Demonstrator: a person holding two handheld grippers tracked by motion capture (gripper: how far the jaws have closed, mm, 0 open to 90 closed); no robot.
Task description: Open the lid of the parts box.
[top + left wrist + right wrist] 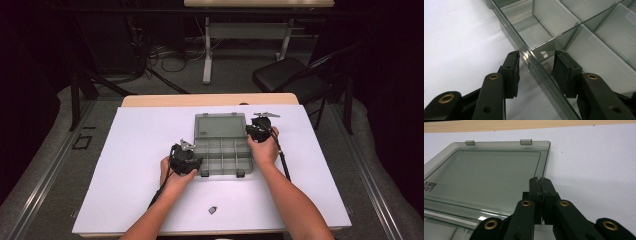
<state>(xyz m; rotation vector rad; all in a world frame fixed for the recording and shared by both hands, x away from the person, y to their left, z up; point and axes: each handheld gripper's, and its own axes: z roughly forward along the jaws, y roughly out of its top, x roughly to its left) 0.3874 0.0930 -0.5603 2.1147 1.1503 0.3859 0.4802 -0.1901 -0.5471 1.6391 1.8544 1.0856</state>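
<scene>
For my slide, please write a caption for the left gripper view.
Open left gripper straddling the clear side wall of the compartment box.

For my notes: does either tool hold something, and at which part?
Left tool straddles the box's side wall, jaws apart, not clamped. Right tool is shut by the lid's edge; a grip cannot be told.

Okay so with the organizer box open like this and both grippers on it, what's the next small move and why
Probably shut the left gripper onto the box wall it straddles. Its jaws stand open, one outside and one inside that clear wall, so nothing steadies the compartment box yet. The right gripper looks shut at the edge of the opened lid, so the base likely needs anchoring before the lid swings.
</scene>
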